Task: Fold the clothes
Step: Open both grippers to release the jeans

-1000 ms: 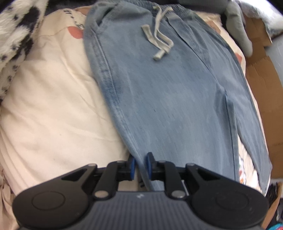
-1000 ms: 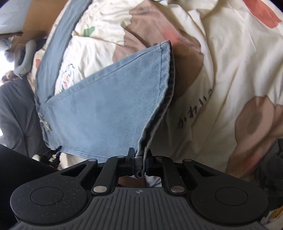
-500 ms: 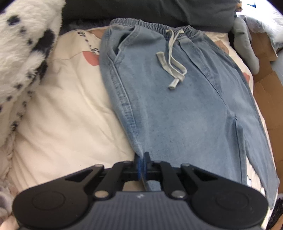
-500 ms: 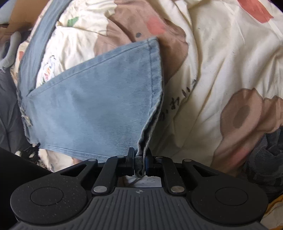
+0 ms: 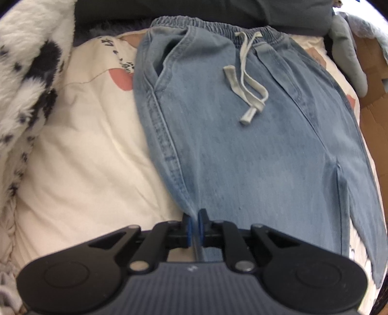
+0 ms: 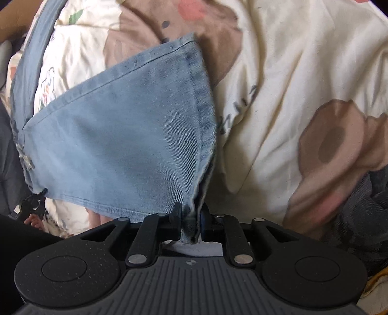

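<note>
The jeans (image 5: 242, 135) lie spread face up on a cream patterned bedsheet (image 5: 80, 150), and both tongs have cloth between their tips at the near edge of each view. Nearest in the left wrist view, the left gripper (image 5: 194, 224) pinches the outer side seam, its blue pads drawn almost together on a thin fold, though the jaws are easing apart. In the right wrist view the right gripper (image 6: 191, 224) has the corner of a leg hem (image 6: 201, 101) between its tips, and its jaws are opening too, with a visible gap on the left side of the cloth. The main risk, as I judge it, is that either pinch lets go too early: denim is heavy, and a slack hold on a single seam could let the leg drop crooked or slide out, leaving a skewed fold. Further off, the drawstring (image 5: 245, 80) lies loose across the front and could bunch under a fold. Beyond it the elastic waistband (image 5: 218, 26) sits near a dark cushion (image 5: 194, 9), and a spotted fluffy blanket (image 5: 26, 72) crowds the left edge, where the cloth could snag if dragged.
</note>
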Tool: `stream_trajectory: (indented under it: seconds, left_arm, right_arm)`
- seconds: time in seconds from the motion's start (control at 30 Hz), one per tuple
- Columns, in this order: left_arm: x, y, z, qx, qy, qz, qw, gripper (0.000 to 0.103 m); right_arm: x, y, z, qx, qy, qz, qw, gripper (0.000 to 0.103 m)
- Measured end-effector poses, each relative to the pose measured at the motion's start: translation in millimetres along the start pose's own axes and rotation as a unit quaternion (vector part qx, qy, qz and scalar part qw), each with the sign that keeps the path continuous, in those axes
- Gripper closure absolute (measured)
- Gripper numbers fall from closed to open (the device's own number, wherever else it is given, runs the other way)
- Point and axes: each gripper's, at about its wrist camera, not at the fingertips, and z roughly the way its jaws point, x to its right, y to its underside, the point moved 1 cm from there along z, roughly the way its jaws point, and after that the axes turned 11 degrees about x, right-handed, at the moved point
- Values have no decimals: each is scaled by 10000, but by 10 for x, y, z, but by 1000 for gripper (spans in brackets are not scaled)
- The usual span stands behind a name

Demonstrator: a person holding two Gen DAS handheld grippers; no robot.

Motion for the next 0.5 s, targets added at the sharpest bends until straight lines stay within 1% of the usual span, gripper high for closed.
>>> stream_trajectory:
  seconds: [0.03, 0.07, 0.13, 0.23, 0.33, 0.5]
  left_arm:
    - [10, -12, 19, 4, -1, 26, 10000, 94]
    - [13, -32, 27, 29, -1, 40, 10000, 93]
    - [-7, -87, 21, 115, -6, -22, 9999, 92]
    - [-108, -159, -57, 307, -30, -197, 9993, 88]
    - [-180, -236, -75, 469, -84, -228, 9986, 83]
    - [-349, -416, -40, 591, -131, -424, 9973, 82]
  right_arm:
    - [20, -12, -8, 21, 25, 7, 10000, 83]
    - [40, -20, -18, 27, 54, 27, 10000, 75]
    - [71, -37, -54, 63, 123, 37, 9999, 70]
    - [98, -79, -131, 178, 214, 18, 9996, 61]
    - [109, -166, -200, 357, 257, 27, 9990, 61]
    - [71, -358, -267, 803, 331, 6, 9962, 60]
